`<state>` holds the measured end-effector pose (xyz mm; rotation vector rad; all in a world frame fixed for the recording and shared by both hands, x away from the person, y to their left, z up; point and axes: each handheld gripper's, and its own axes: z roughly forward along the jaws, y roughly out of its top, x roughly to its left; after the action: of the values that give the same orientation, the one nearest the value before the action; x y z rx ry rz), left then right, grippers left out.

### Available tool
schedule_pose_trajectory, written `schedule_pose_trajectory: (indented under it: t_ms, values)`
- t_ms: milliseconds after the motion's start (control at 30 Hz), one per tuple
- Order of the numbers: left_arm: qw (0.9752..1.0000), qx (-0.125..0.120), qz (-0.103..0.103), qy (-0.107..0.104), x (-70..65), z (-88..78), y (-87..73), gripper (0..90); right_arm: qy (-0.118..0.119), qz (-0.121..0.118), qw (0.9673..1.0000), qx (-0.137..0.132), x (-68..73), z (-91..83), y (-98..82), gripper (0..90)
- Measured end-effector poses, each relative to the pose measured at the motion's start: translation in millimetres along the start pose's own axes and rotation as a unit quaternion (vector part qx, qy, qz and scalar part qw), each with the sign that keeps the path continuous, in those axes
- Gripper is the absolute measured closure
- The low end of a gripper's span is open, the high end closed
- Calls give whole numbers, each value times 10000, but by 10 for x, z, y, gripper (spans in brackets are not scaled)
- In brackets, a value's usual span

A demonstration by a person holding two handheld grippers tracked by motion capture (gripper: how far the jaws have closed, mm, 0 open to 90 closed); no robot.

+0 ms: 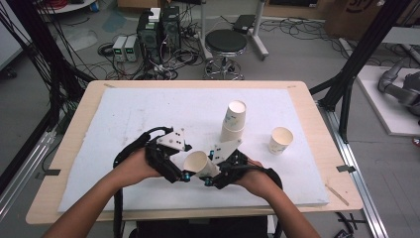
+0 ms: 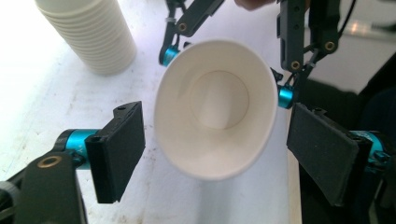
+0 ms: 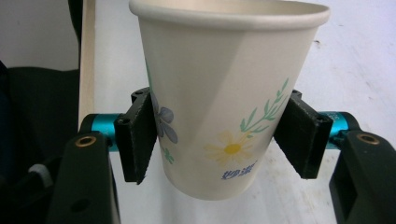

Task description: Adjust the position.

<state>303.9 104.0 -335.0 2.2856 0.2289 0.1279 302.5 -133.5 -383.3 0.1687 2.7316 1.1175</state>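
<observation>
Right gripper (image 3: 219, 140) clamped on paper cup (image 3: 224, 93), handover done. Left gripper (image 2: 215, 149) jaws apart, clear of cup. Left: place cup near stack (image 1: 234, 121); 1 loose cup (image 1: 280, 140) right of stack.

One white board (image 1: 148, 114) covers the table, and cups are what we're counting on it. One paper cup (image 1: 198, 163) is up between the hands at the board's near edge. One stack of cups (image 1: 234, 121) stands past it toward the middle of the board; how many are nested in it can't be told from above. One more single cup (image 1: 280, 140) stands right of that stack. So that's two loose cups and one stack. Two grippers (image 1: 184, 174) (image 1: 208, 179), one per hand. Beyond the board's far edge: one round stool (image 1: 226, 44).
</observation>
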Motion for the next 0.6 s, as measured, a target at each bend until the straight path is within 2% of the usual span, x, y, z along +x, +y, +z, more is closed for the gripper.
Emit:
schedule_pose_trajectory:
  t_ms: [67, 167, 267, 333, 433, 500, 533, 567, 600]
  values:
    - [9995, -251, -191, 61, 17, -47, -71, 188, -26, 76, 9999, -89, -15, -51, -47, 355]
    - [9962, -736, -454, 136, 30, -107, -202, 188, -113, 193, 9994, -254, -25, -137, -129, 354]
    - [9905, -1147, -713, 258, 32, -143, -343, 187, -206, 301, 9984, -427, -25, -204, -207, 354]
    - [9871, -1339, -803, 360, 37, -158, -435, 187, -283, 370, 9974, -556, -26, -245, -268, 352]
    - [9795, -1680, -982, 511, 44, -173, -572, 186, -303, 497, 9960, -677, -37, -285, -357, 349]
    - [9749, -1895, -1028, 561, 45, -189, -647, 186, -317, 606, 9945, -798, -45, -310, -415, 348]
    - [9714, -2030, -1072, 614, 39, -194, -696, 187, -325, 646, 9937, -856, -46, -319, -436, 348]
    - [9694, -2114, -1086, 620, 36, -199, -727, 187, -336, 706, 9924, -954, -46, -337, -471, 348]
    - [9648, -2280, -1135, 650, 23, -197, -778, 193, -353, 733, 9914, -1025, -47, -347, -491, 348]
